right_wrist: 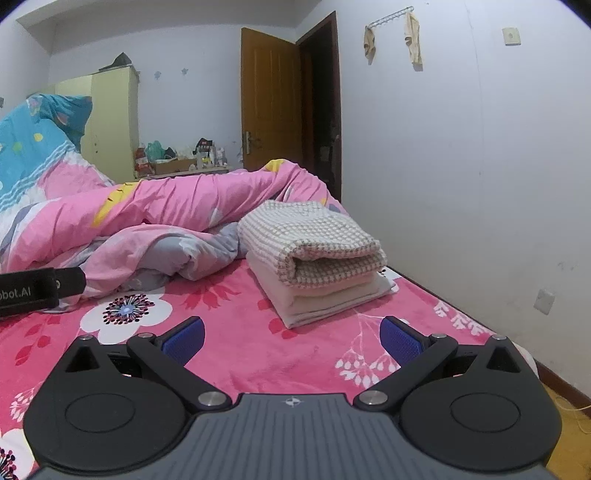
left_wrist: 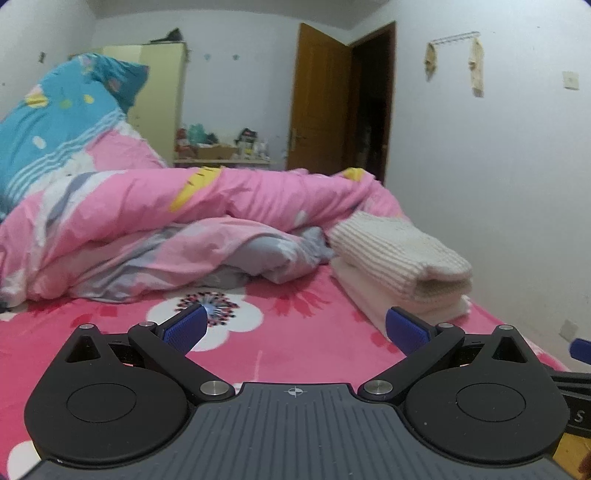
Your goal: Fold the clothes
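- Left hand-held gripper [left_wrist: 295, 328]: blue fingers spread wide, nothing between them, hovering low over the pink floral bed sheet [left_wrist: 258, 354].
- Right hand-held gripper [right_wrist: 291, 338]: same, blue pads apart and empty, above the sheet at the near edge of the bed.
- Far left: blue patterned pillow [right_wrist: 33, 147] propped up against the wall.
- Left to centre: pink duvet [right_wrist: 177, 206] bunched in a loose heap across the far part of the bed, grey-white underside showing.
- Right of the duvet: folded clothes stack [right_wrist: 314, 258] lying on the sheet near the bed's right edge; checked knit piece on top, plain pale pieces under it. Stack touches the duvet edge on its left side, sits well clear of both grippers.
- Left edge of the right wrist view: black body of the other gripper [right_wrist: 37, 288], just above the sheet.
- Far background: yellow wardrobe [right_wrist: 110, 122], open brown door [right_wrist: 271, 99], wall hooks [right_wrist: 391, 16] with cloth hanging.
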Motion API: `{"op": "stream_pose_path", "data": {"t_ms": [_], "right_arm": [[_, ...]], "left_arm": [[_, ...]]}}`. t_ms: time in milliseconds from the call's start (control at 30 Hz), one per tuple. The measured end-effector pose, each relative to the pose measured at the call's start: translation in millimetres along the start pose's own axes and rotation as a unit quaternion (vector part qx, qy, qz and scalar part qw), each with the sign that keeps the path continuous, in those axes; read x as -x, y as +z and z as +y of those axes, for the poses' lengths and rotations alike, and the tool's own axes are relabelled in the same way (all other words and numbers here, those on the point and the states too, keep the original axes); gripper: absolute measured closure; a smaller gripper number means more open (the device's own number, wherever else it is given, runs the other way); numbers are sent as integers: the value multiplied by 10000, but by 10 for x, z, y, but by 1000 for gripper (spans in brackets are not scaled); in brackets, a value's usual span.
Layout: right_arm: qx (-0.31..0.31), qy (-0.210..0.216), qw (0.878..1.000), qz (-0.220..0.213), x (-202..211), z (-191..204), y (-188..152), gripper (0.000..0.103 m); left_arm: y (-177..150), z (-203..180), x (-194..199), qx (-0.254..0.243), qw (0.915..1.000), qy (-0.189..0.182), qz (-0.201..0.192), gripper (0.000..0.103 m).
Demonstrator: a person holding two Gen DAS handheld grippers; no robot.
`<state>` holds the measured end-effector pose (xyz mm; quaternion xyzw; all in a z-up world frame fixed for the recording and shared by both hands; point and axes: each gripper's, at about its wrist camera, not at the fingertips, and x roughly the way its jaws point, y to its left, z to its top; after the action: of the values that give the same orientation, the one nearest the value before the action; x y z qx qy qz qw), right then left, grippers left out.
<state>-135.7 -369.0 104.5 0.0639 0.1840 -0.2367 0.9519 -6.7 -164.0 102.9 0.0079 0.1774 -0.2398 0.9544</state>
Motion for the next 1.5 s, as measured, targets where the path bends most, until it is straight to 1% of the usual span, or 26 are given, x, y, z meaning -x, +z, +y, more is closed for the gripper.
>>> {"op": "stream_pose_path", "data": {"t_ms": [133,267,467,700,1067,1300,1500], "right_arm": [[80,-18,10000,0,9,37,7,0],[99,-21,9999,-7,36,63,7,0],[124,-47,9999,-19,53,86,20,0],[134,-71,9999,9,38,96,21,0],[148,-168,9997,35,23,103,20,0],[65,-151,9998,59,-8,82,36,0],[90,-133,9998,76,20,84,26,0]], "left_arm": [[20,27,-2,-36,9999,162,44,0],[27,12,14,-134,9997,146,112,0],[20,-61,85,-393,9991,138,1,0],[42,10,70,-164,9998,45,72,0],[44,92,10,-13,9995,196,246,0],[37,89,-15,-125,9991,303,271,0],[44,96,18,-58,9994,173,289,0]]}}
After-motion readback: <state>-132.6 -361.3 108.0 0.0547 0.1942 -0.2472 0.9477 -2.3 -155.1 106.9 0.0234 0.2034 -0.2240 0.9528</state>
